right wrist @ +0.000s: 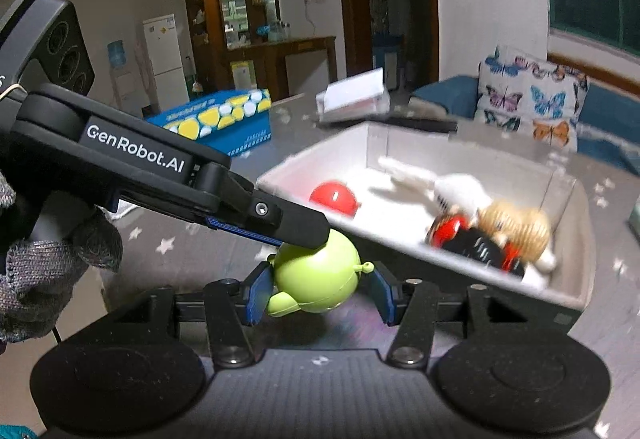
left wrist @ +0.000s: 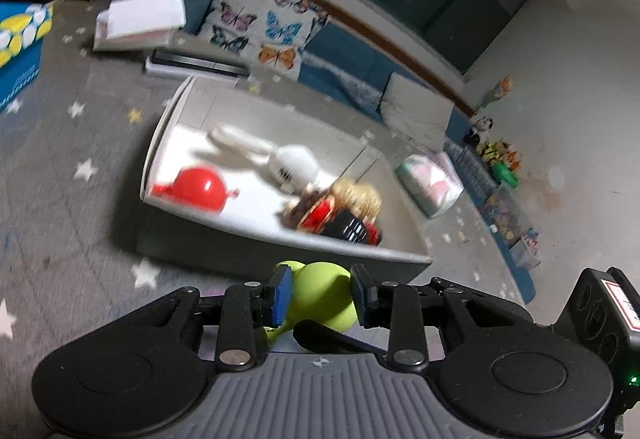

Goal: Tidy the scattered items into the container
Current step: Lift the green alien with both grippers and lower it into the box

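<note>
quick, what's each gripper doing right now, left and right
Left gripper: shut on the green toy.
Right gripper: fingers either side of the same green toy; whether it actually grips cannot be told.

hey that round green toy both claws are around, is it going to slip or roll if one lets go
Probably slippery: the green toy looks smooth, glossy and rounded, so the flat pads of the right claw touch little of it. It would likely roll on the carpet, though its small nubs may stop it. It seems like light hollow plastic; the left claw pinches it without visible denting.
</note>
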Demonstrator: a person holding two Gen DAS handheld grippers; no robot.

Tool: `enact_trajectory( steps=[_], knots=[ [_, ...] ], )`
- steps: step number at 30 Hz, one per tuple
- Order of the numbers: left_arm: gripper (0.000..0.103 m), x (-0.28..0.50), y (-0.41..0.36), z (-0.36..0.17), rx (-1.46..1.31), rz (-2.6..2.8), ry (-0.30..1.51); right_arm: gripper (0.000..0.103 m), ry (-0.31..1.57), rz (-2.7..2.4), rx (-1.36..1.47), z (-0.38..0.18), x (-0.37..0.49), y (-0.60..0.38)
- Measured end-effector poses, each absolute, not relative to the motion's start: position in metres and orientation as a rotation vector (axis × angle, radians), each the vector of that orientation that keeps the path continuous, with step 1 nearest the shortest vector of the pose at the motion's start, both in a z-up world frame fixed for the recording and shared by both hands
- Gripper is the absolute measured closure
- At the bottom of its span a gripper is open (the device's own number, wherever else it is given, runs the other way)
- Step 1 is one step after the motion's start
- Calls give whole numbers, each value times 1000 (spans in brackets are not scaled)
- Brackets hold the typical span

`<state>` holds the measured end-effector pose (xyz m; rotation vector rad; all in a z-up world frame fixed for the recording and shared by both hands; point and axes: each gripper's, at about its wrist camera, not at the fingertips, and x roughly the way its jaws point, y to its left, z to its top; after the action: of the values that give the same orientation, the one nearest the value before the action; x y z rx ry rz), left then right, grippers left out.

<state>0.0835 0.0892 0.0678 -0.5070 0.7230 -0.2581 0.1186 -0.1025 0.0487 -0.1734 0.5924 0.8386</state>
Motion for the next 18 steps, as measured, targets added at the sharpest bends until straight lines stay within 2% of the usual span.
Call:
enact_trajectory(
  steps=[10, 13, 14, 18],
  knots=[
    [69, 133, 98, 92, -510, -261, 658, 50, 531, 815, -197, 79, 168, -92],
    [69, 152, 102, 91, -514, -257, 662, 52, 535, 815, -203, 80, 187, -86],
    [69, 158, 104, 90, -523, -260, 667, 56, 543, 812, -206, 80, 194, -84],
    [69, 184, 108, 80, -534, -253, 694, 55, 586, 802, -210, 71, 220, -77]
  ],
)
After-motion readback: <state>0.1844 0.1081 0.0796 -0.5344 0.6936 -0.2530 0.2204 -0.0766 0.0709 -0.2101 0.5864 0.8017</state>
